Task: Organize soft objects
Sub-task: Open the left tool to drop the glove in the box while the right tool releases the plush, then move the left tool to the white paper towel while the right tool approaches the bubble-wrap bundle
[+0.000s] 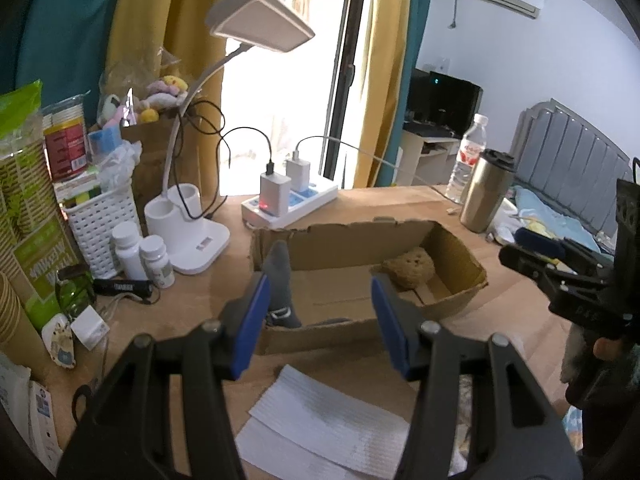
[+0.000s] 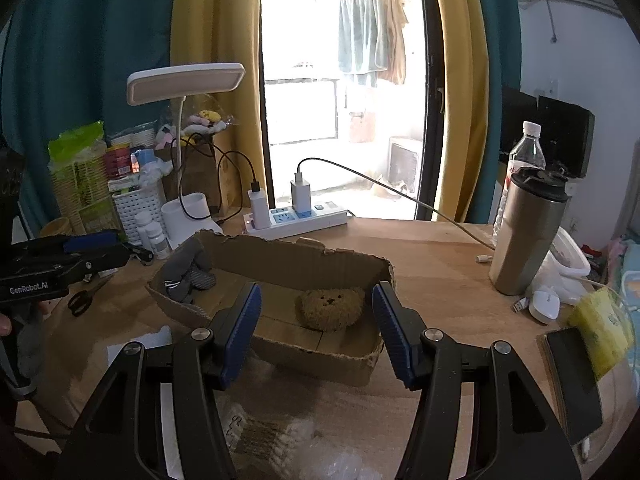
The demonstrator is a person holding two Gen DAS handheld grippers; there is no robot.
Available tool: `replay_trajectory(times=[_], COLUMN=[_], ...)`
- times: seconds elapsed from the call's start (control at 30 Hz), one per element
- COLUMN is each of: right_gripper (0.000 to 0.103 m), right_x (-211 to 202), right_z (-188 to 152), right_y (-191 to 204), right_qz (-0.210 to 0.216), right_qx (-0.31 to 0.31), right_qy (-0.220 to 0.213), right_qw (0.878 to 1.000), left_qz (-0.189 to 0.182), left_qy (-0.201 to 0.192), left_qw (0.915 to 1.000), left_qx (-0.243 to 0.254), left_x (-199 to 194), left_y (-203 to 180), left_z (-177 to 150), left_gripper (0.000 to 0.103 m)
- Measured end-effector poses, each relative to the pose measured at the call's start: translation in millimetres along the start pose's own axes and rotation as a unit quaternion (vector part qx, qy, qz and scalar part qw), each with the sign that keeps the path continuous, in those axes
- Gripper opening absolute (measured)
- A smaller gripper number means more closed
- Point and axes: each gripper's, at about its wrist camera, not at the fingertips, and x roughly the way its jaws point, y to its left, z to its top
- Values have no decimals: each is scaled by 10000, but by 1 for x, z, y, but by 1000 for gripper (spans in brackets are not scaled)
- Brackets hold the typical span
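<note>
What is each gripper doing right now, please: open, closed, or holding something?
Left gripper: open, nothing between its blue pads, above the shallow brown cardboard box.
Right gripper: open, holding nothing, above the same box.

The near wall of the cardboard box hid the underside of the brown plush bear and the lower end of the grey sock draped over the box's left end. Left of the box, the print on the two white pill bottles was too small to read. Below the box, the white sheets ran off the picture's bottom edge. Right of the box, the phone was cut off at the rim. The hand beneath the neighbouring tool showed only as a sliver.
</note>
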Motion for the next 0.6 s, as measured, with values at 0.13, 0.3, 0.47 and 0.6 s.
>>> replay_trajectory(times=[0.13, 0.3, 0.47, 0.6], right_gripper=[61, 61, 61, 61], right_x=[-7, -14, -22, -27], right_z=[-3, -6, -11, -17], right_y=[2, 5, 14, 24], right_qz=[-13, -10, 55, 127], right_qx=[-15, -29, -68, -103], right_qy=[-4, -7, -3, 48], right_qw=[10000, 10000, 10000, 9999], left_qz=[-100, -203, -301, -365], left_qy=[-57, -99, -95, -55], left_qw=[9999, 9997, 9995, 9993], left_qx=[0, -7, -2, -13], left_x=[-7, -16, -22, -25], left_y=[-7, -13, -19, -23], left_z=[-5, -11, -19, -27], left_gripper=[69, 70, 70, 70])
